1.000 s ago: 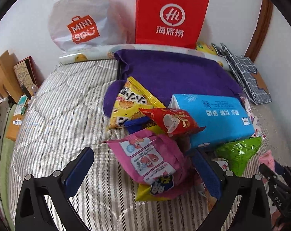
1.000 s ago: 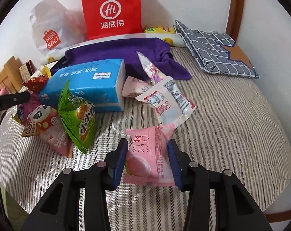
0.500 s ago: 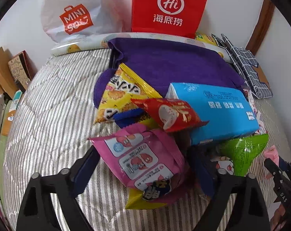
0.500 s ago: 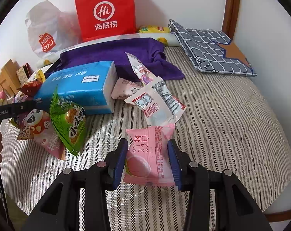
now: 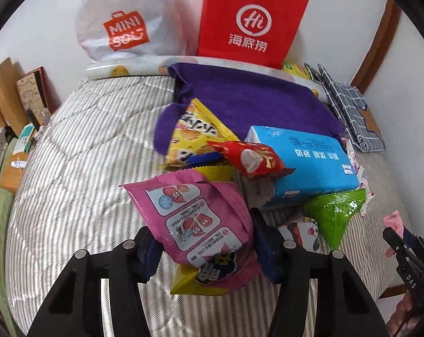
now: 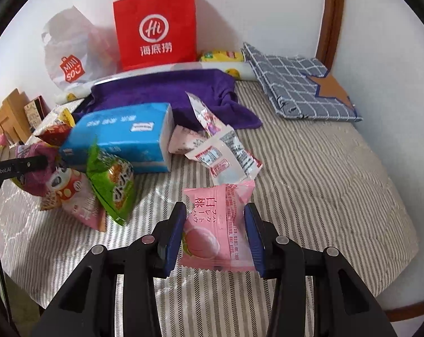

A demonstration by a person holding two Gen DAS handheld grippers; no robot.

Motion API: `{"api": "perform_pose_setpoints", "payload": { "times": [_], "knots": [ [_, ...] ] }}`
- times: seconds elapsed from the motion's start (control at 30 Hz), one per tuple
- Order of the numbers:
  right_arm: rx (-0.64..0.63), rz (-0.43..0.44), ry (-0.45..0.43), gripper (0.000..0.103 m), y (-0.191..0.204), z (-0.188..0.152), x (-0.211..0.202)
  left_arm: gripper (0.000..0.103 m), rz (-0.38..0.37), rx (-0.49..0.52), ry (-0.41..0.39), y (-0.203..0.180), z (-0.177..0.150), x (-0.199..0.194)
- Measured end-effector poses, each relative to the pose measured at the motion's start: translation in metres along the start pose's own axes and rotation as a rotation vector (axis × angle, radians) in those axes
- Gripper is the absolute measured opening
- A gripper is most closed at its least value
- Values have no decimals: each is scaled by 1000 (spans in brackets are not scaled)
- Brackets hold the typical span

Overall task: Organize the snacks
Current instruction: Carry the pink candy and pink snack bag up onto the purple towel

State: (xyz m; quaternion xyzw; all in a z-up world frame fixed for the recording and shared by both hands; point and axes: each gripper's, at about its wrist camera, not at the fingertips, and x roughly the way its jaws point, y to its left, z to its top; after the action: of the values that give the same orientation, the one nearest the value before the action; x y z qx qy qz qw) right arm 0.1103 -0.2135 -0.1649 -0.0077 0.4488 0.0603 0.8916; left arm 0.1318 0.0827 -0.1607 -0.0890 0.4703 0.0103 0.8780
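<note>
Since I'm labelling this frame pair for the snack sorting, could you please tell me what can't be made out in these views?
- Left wrist view: the magenta snack bag hides the left gripper pads as the jaws close, so contact is unclear.
- Left wrist view: the panda packet is mostly covered by the green packet.
- Right wrist view: the yellow chip bag is mostly behind the blue tissue pack.
- Right wrist view: small print on the pink peach packet is unreadable.

Pink peach packet [image 6: 217, 230] between right gripper [image 6: 216, 237] pads

Striped bedspread [image 5: 80, 174] lies open leftward; the blue tissue pack [image 5: 310, 163] and purple cloth [image 5: 254, 101] crowd the middle.
</note>
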Motion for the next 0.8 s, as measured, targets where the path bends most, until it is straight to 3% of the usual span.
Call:
{"api": "perform_pose_setpoints", "payload": {
  "times": [0.37, 0.8],
  "knots": [
    [-5, 16, -67, 43, 14, 7, -37, 54, -20, -28, -70, 17, -10, -45],
    [0, 42, -166, 43, 15, 32, -69, 54, -40, 5, -149, 0, 6, -85]
  ]
}}
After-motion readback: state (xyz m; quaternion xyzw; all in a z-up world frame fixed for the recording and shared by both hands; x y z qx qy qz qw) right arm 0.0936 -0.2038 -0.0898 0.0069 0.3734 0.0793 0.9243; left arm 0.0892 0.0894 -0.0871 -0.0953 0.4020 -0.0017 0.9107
